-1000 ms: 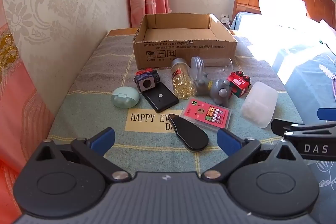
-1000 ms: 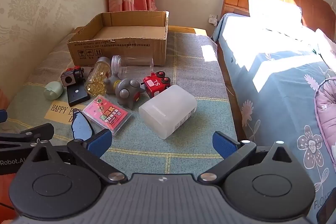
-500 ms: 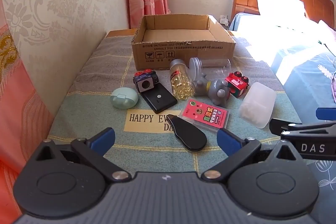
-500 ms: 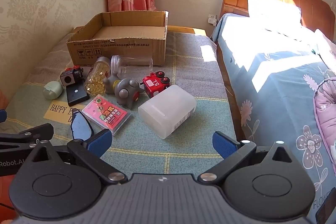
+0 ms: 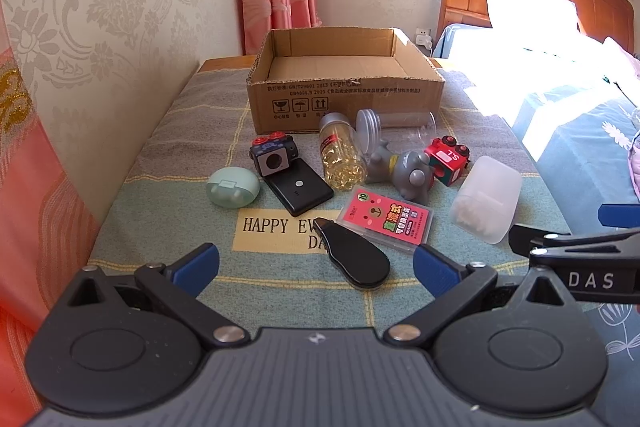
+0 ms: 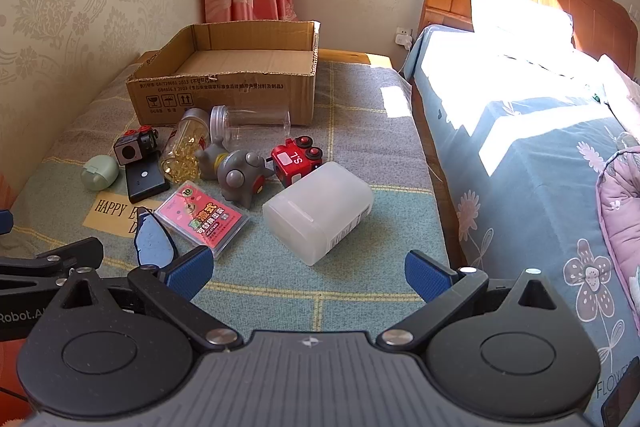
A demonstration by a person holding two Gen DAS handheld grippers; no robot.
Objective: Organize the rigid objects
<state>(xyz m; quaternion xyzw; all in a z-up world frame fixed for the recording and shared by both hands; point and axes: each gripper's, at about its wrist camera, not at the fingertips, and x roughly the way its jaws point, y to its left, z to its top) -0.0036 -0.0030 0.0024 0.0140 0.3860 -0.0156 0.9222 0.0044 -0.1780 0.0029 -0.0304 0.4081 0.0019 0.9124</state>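
With both the left gripper and right gripper empty, jaws wide, the frosted plastic box lying nearest the right one seems best taken squarely across its short sides, then lifted over the empty cardboard box's front wall.

Both tools alike: ribbed grey housing, two round black discs, silver pivot screws, black linkage arms, blue pads at fingertips. Left gripper, right gripper. White lettering "DAS" and "Robot.A" on black side bars.
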